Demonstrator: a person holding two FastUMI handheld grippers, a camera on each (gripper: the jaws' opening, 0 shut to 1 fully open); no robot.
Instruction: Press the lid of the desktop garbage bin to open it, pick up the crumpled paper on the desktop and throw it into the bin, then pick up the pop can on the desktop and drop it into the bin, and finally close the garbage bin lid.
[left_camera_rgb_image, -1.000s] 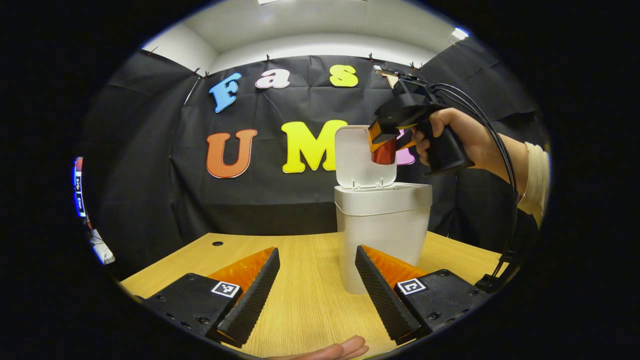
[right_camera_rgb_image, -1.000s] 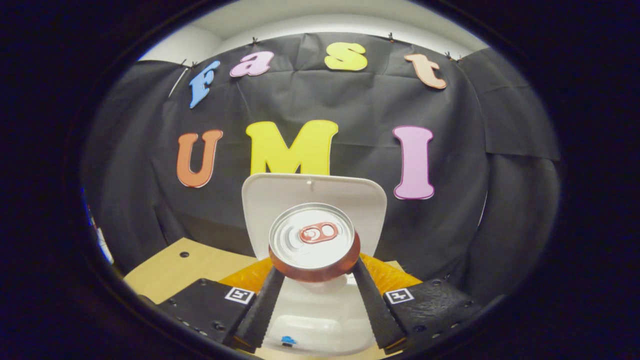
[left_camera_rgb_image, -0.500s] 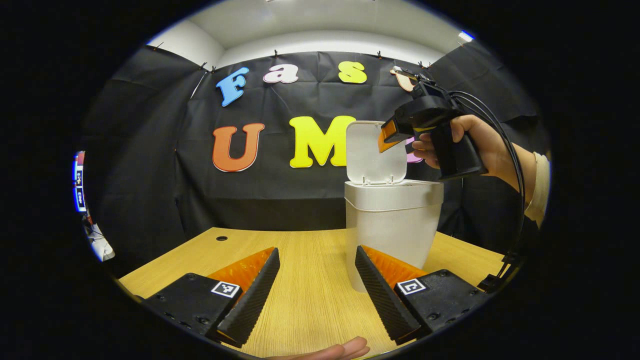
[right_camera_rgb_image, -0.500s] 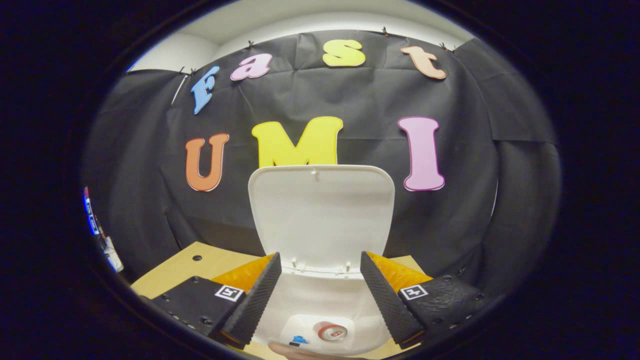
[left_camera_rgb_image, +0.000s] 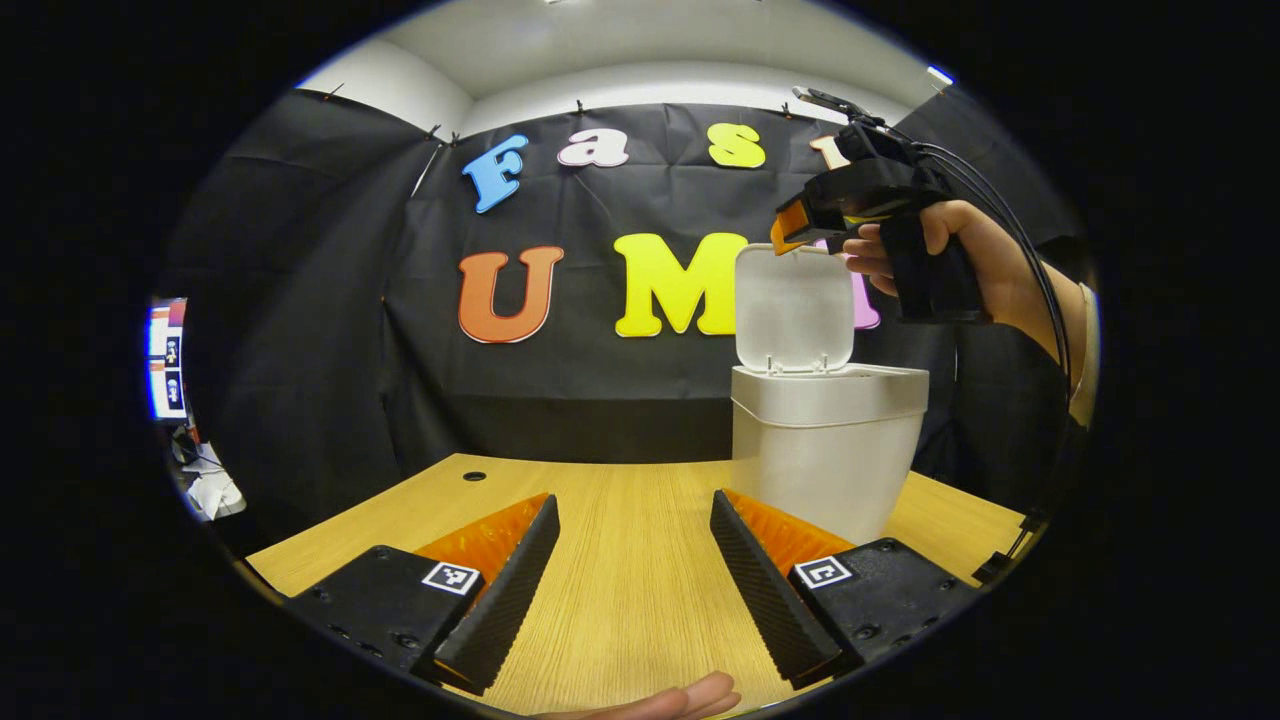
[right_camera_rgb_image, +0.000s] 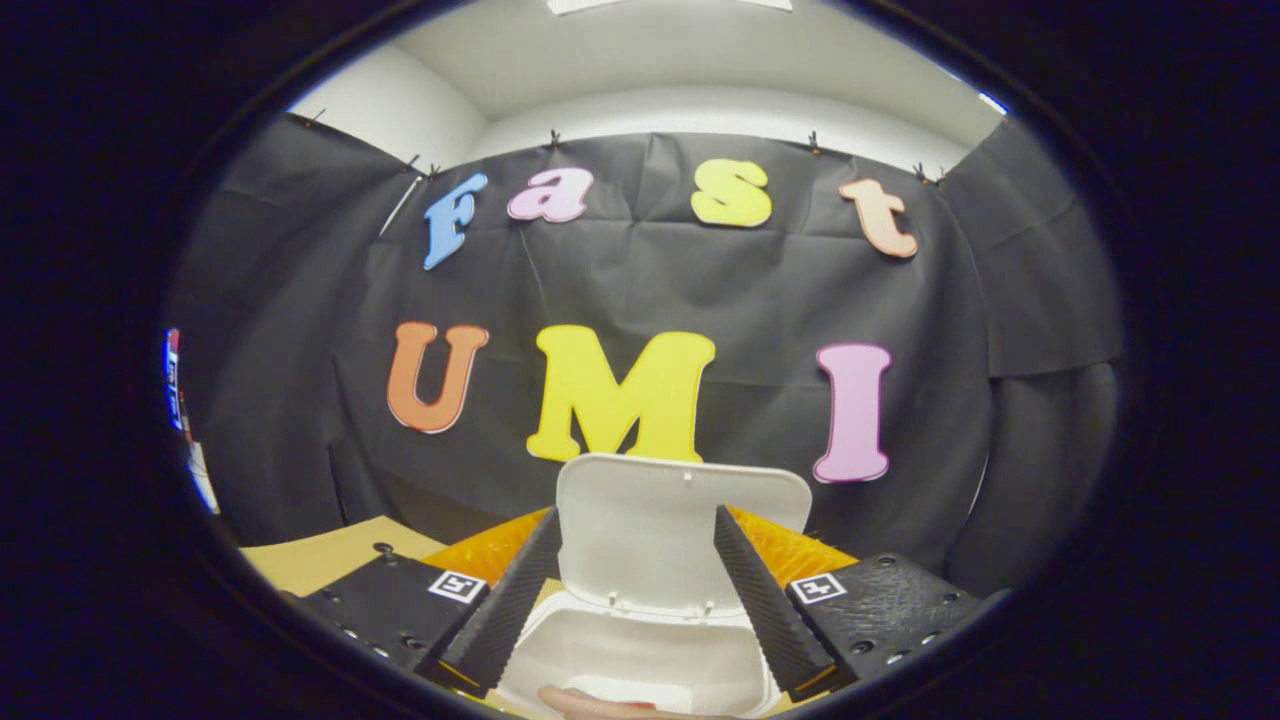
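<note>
Your right gripper (right_camera_rgb_image: 632, 585) no longer holds the pop can: a second ago the can sat pinched between its fingers above the bin, half a second ago it lay inside the bin, and now the fingers stand spread with nothing between them. You have also lifted that gripper; in the left gripper view it sits above the top edge of the raised lid (left_camera_rgb_image: 793, 308), held in your hand (left_camera_rgb_image: 975, 262). The garbage bin (left_camera_rgb_image: 828, 447) stands toward the far right of the desktop (left_camera_rgb_image: 620, 560), lid upright on its rear hinge. The can is inside; from here it is hidden below the rim. No crumpled paper lies on the desktop, so judge both drops done. Your left gripper (left_camera_rgb_image: 632, 578) hovers low over the near edge, fingers spread and empty. What remains is pushing the lid down.
</note>
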